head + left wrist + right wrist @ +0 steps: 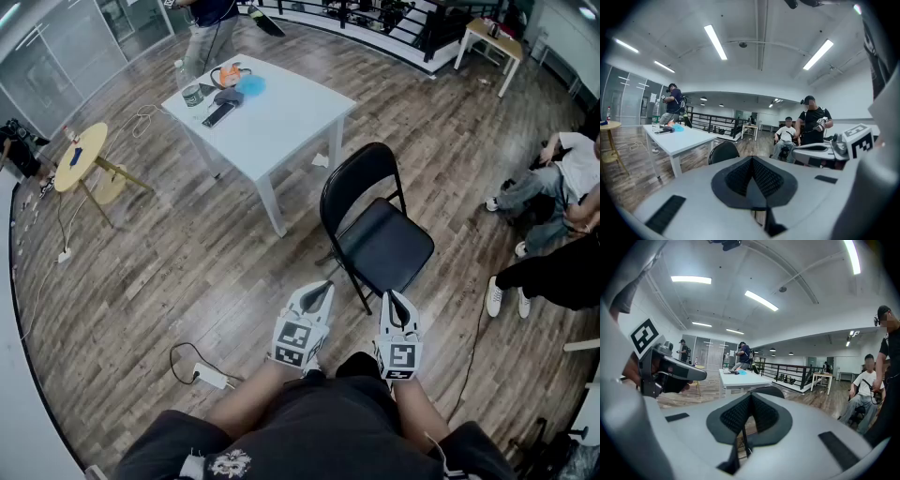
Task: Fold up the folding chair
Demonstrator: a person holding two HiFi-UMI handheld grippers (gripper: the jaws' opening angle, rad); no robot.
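**Mia:** Where is the chair?

**Ben:** The folding chair point(375, 234) stands open on the wood floor point(187, 272). It is right in front of us, near a corner of the white desk point(277, 122). Nothing sits on it.

**Mia:** What are the claws doing?

**Ben:** The left claw point(317, 292) and the right claw point(395, 302) hover side by side near the front of the seat point(389, 246). Both are pressed together, and nothing is in them. I think they do not touch the chair.

**Mia:** Is the chair hard to move?

**Ben:** It looks like black metal, so I think it is stiff and hard. It won't bend or squash. It may be a bit heavy for two small claws. The paint looks smooth, so it could slip.

**Mia:** Where do we grab it?

**Ben:** I would open one claw and pinch the top edge of the backrest point(361, 173) to keep the chair steady. The other claw can take the front edge of the seat and tip it up toward the back.

**Mia:** Anything to watch for?

**Ben:** The legs might slide on the floor. Keep the claws away from the hinges at the sides, too, because those could pinch.
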